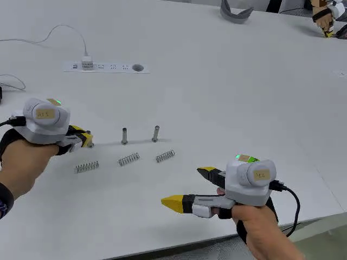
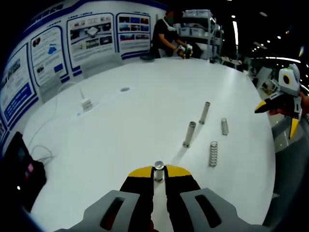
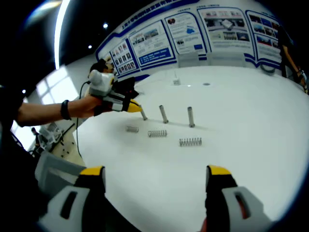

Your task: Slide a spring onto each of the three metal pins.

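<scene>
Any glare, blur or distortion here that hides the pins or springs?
Head view: even, soft light and sharp focus; the pins cast faint shadows and the springs are clear. Left gripper view: strong fisheye curves the table; the pin between the jaws is sharp; ceiling lights streak at top right. Right gripper view: same curving, a bright light streak at top left, springs small but readable.

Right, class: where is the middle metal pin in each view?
Head view: the middle pin stands left of centre, beyond the middle spring.
Left gripper view: middle pin right of centre, just beyond the end pin in the left gripper.
Right gripper view: middle pin upper centre, second of three.
Shared landmark: the white plug on the table beyond.
</scene>
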Available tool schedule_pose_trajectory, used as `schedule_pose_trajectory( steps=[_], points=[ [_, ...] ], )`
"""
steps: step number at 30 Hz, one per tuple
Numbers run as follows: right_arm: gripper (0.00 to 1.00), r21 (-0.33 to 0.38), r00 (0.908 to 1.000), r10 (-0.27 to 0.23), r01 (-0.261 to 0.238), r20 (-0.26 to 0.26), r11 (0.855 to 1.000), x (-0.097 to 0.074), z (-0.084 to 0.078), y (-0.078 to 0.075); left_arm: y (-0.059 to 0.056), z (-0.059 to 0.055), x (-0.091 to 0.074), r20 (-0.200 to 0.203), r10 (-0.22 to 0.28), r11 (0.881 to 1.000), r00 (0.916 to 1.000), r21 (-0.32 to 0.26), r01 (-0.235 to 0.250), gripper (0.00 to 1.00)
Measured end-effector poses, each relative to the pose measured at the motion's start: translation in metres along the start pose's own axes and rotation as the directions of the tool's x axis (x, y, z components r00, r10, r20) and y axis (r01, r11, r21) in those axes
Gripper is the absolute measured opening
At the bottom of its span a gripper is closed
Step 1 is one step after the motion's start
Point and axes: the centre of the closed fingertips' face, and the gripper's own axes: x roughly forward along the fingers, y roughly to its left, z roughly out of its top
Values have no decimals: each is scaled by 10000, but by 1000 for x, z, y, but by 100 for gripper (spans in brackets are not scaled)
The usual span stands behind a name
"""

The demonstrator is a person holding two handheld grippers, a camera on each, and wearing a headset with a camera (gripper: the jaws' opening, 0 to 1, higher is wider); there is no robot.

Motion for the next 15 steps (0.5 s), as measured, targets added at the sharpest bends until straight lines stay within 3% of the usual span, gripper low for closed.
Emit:
schedule_pose_trajectory(
  steps=[10,15],
  points=[
    [87,-1,10000,20,-20,47,10000,1,1,1,2,-3,-3,-26,31,9998,10000,-207,-32,9],
    [87,-44,10000,44,-44,23,10000,2,1,1,1,-8,-6,-98,-36,9995,9999,-313,33,18]
  ],
)
